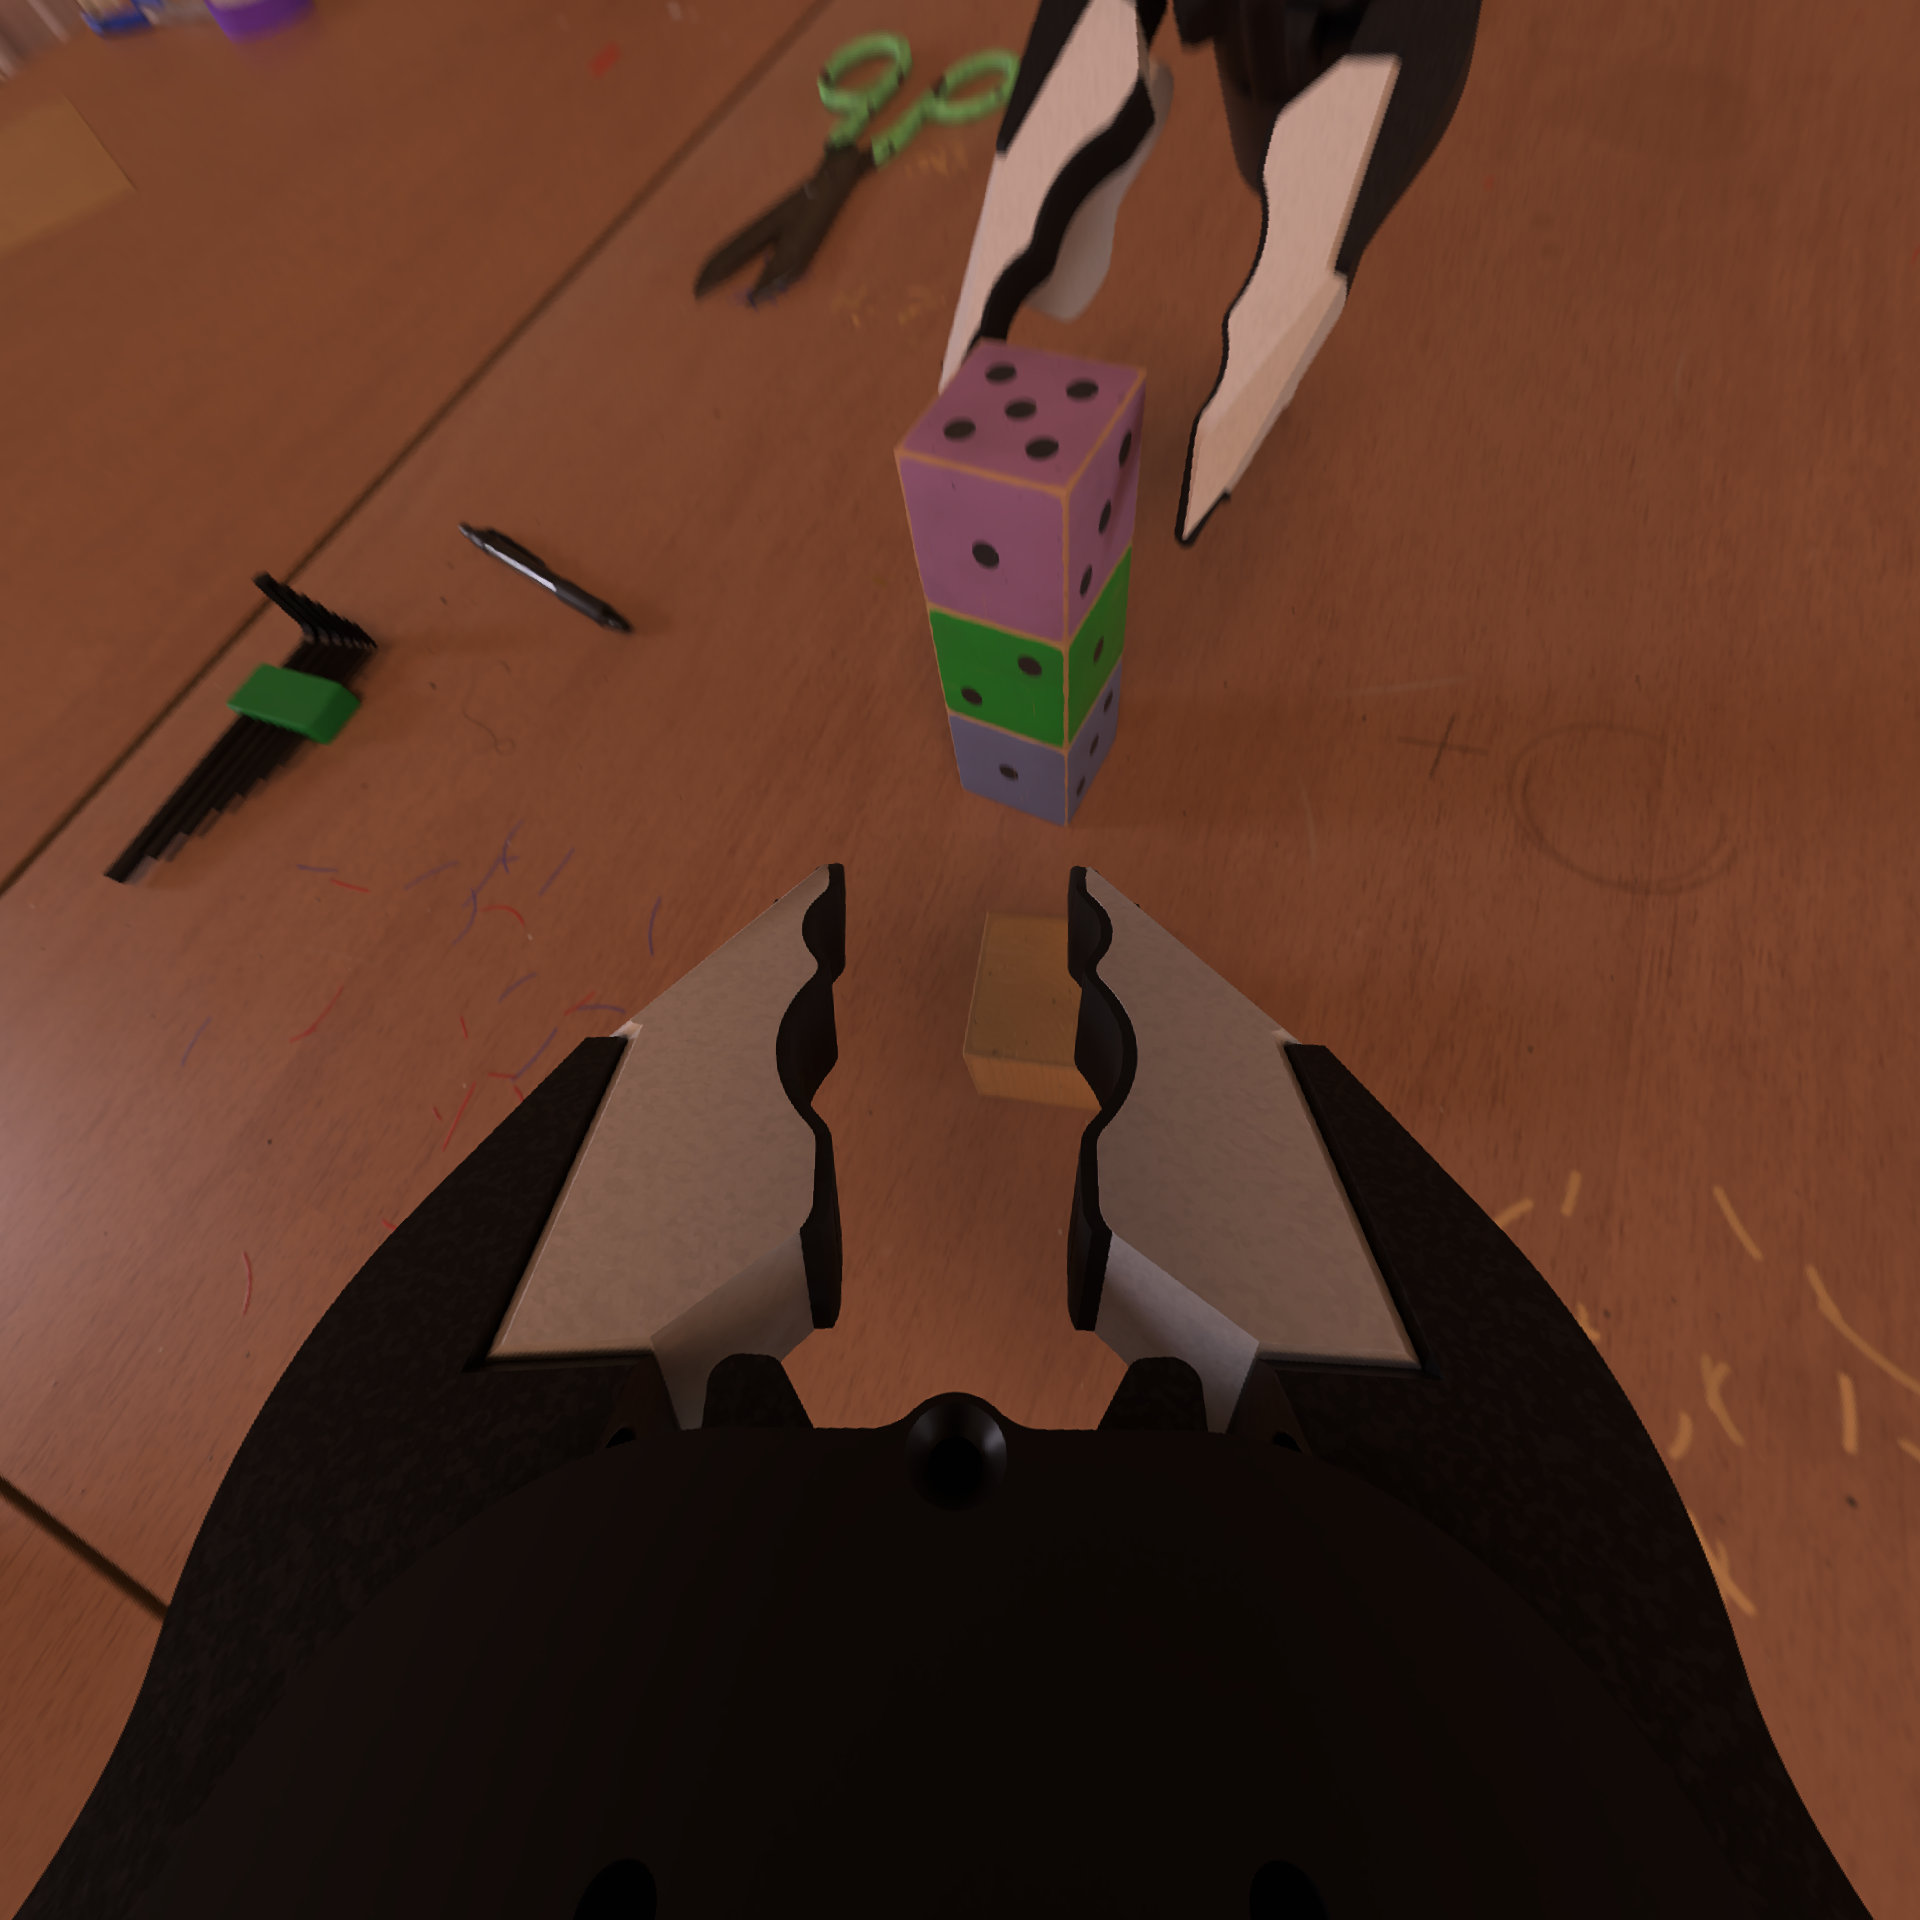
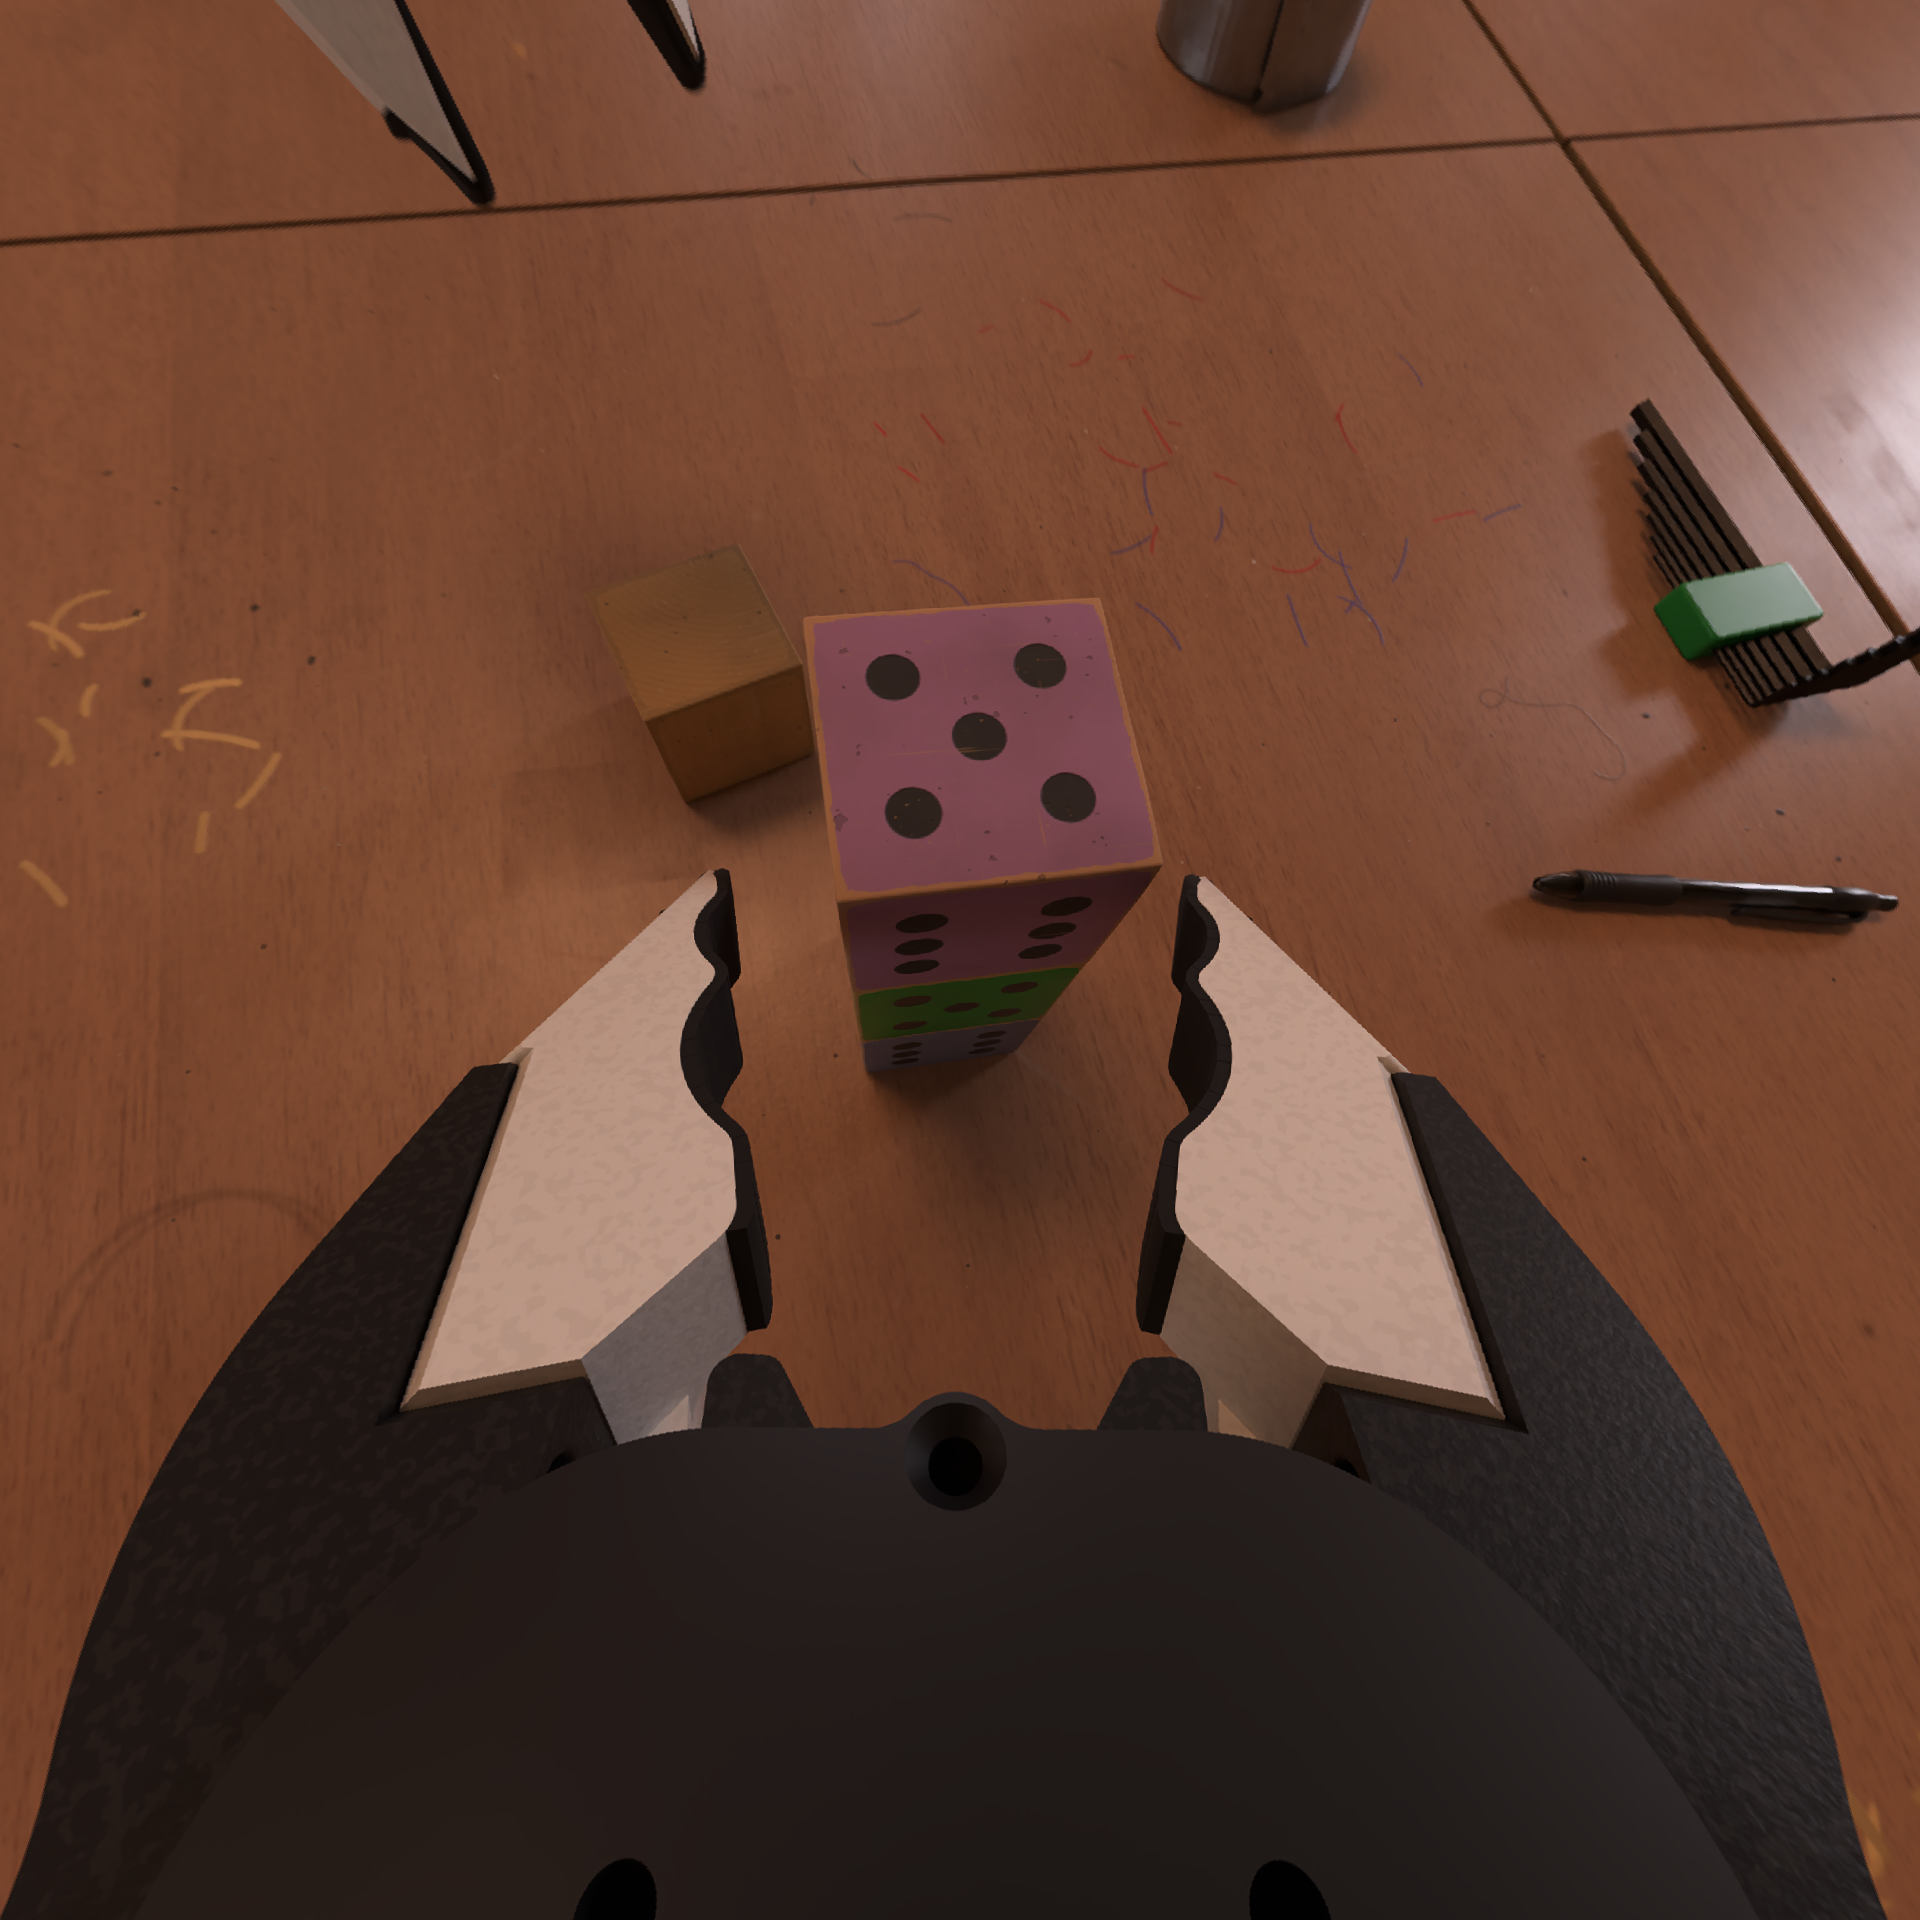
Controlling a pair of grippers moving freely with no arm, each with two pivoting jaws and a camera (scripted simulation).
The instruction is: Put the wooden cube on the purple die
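Observation:
A purple die tops a stack on a green die and a pale violet die. It also shows in the left wrist view. The wooden cube stands on the table right beside the stack. In the left wrist view the cube is partly hidden behind my left gripper's right finger. My left gripper is open and empty, above the table and short of the cube. My right gripper is open and empty. Its fingers flank the purple die without touching it.
Green-handled scissors lie beyond the stack. A black pen and a hex key set in a green holder lie to one side. A metal cylinder stands at the far edge. Seams cross the wooden table.

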